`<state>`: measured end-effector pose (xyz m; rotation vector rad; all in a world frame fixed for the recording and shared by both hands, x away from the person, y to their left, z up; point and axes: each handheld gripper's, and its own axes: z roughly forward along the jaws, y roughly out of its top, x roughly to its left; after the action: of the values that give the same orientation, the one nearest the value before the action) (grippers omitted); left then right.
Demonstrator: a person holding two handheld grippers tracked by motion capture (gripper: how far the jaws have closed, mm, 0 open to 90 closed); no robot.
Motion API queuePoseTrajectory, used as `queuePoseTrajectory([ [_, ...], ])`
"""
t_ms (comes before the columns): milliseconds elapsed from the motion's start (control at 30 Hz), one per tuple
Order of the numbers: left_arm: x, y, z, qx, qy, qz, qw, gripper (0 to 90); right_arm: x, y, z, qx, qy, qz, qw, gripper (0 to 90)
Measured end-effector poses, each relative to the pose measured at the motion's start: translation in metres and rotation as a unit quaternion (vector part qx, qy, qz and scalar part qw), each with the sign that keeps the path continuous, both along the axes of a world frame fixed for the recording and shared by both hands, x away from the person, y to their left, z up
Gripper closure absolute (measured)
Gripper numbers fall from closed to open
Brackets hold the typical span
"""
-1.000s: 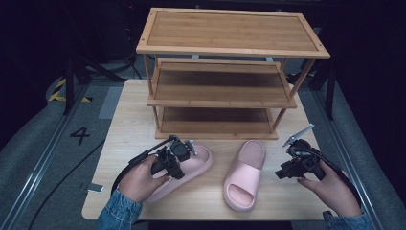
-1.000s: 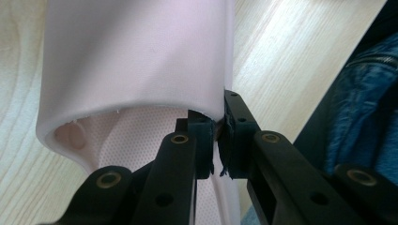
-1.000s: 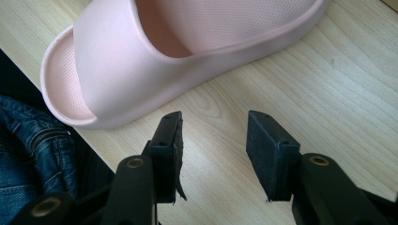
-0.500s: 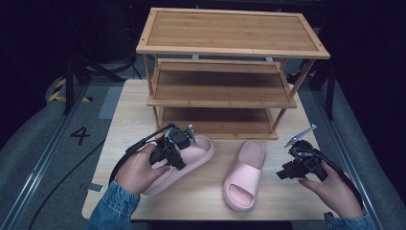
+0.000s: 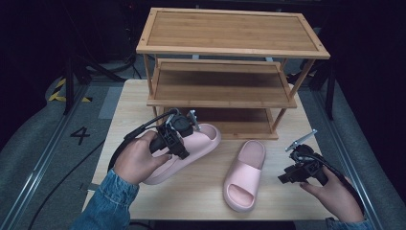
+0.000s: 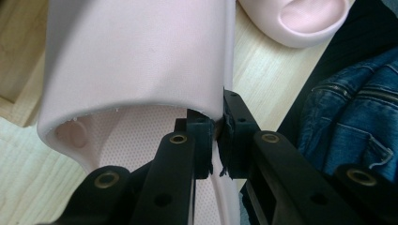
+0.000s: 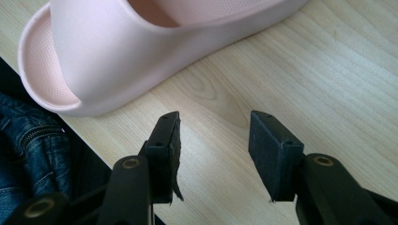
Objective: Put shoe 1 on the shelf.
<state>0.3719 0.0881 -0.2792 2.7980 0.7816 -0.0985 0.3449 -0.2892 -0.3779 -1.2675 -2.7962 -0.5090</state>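
Observation:
Two pink slide sandals are on the light wooden table (image 5: 201, 187) in front of a three-tier wooden shoe rack (image 5: 225, 62). My left gripper (image 5: 184, 132) is shut on the strap edge of the left sandal (image 5: 201, 139), whose toe end points at the rack's bottom shelf; in the left gripper view the jaws pinch the strap's rim (image 6: 217, 126) of that sandal (image 6: 136, 61). The right sandal (image 5: 246, 172) lies flat near the table's front. My right gripper (image 5: 287, 176) stands open to its right, empty, with the sandal (image 7: 141, 51) just ahead of its jaws (image 7: 213, 150).
The rack's bottom shelf (image 5: 239, 127) sits just behind the sandals and looks bare. The table's front edge (image 5: 201, 218) is close to both hands. Dark floor with rails and a painted number 4 (image 5: 79, 134) lies to the left. Denim sleeve (image 6: 347, 122) is at the near edge.
My left gripper has carried the left sandal up and forward toward the rack's bottom shelf. The right gripper and right sandal have hardly moved.

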Motion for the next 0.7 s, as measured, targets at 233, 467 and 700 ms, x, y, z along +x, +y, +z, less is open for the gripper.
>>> queuePoseTrajectory([
  [233,0.001,-0.002,0.020,0.016,-0.018,-0.003,0.9997,83.5,-0.002,-0.002,-0.002,-0.002,0.004,-0.004,1.0000,53.3],
  [467,0.009,-0.003,0.039,0.006,-0.026,-0.003,0.9996,83.7,-0.001,-0.001,-0.005,-0.002,0.009,-0.003,1.0000,53.3],
  [700,0.021,-0.012,0.055,0.015,-0.029,-0.003,0.9995,83.7,0.000,0.000,-0.007,0.000,0.012,-0.001,0.9999,53.3],
])
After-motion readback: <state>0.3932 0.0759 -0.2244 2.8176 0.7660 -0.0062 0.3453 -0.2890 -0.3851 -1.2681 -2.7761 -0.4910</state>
